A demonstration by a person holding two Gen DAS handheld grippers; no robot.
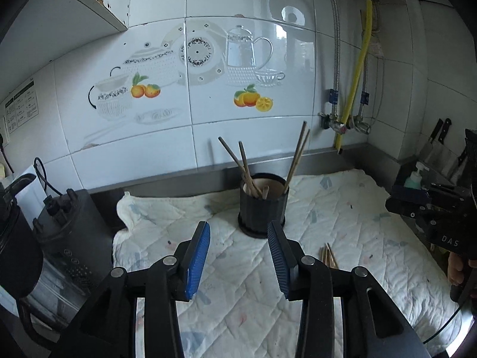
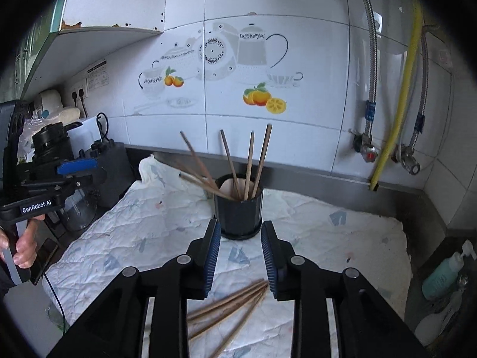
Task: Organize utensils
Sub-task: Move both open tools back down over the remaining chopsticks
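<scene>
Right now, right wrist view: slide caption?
Open right gripper above loose chopsticks on quilted cloth, facing the black holder.

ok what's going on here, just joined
A person is sorting chopsticks on a quilted cloth with a handheld claw in each hand. Several chopsticks already stand in the black holder; a loose bunch of chopsticks lies on the cloth under the right claw. Both it and the left claw are open and empty.

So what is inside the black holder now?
Several wooden chopsticks stand in the holder, leaning on its rim, against a pale lining. Its wall hides their lower ends and the bottom. More chopsticks lie outside on the cloth.
</scene>
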